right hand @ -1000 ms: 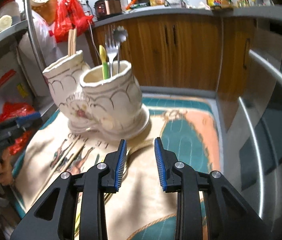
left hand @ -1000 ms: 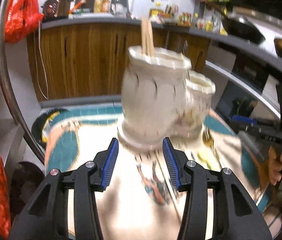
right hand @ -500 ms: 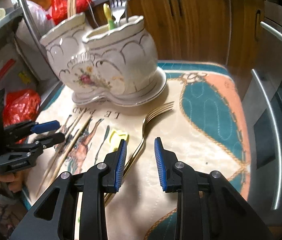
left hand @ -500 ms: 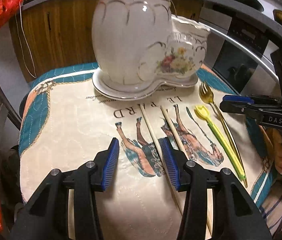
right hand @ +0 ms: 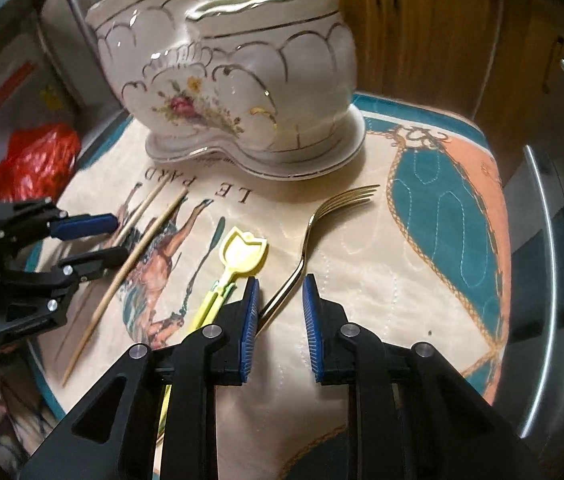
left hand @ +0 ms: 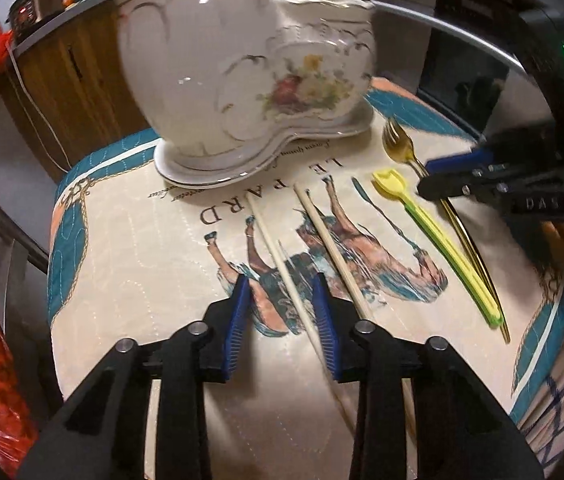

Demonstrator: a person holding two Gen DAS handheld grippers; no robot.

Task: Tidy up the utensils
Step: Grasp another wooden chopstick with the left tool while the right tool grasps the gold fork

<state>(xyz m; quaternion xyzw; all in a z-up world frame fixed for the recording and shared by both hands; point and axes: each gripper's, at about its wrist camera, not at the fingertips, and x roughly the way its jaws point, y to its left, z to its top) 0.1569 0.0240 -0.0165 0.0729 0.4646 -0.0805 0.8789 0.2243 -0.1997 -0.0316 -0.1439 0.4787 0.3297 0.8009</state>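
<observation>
1. The left claw (left hand: 282, 320) is released, low over one chopstick (left hand: 282, 256) on the desk (left hand: 130, 264).
2. The right claw (right hand: 280, 312) is released around the fork (right hand: 314, 232) handle.
3. Better to pinch each at the middle, then lift to the holder (right hand: 242, 92).

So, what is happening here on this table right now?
A person with two handheld grippers is sorting utensils into a white ceramic holder. The left gripper is open, its fingers on either side of one chopstick lying on the printed cloth. The right gripper is open over the handle of the gold fork. A yellow plastic utensil lies between them. Nothing is lifted yet.
</observation>
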